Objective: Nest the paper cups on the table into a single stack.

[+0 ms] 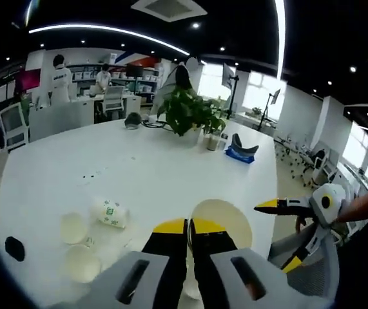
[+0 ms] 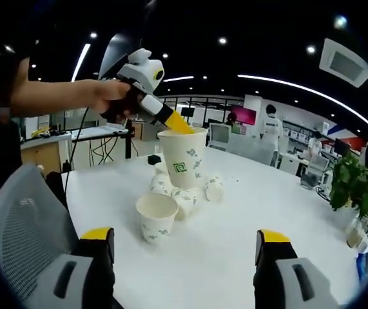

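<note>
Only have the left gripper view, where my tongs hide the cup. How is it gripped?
Observer: The left tongs pinch the held cup by its rim. It hangs upright, mouth up, with a green logo on its side.
Operator: What's under it?
Observer: A cluster of cups lying on the table, right at its base. I cannot tell if they touch.
Operator: Anything the right side can take?
Observer: The right tongs are wide open, and a single upright cup stands just ahead of them, in front of the cluster.
</note>
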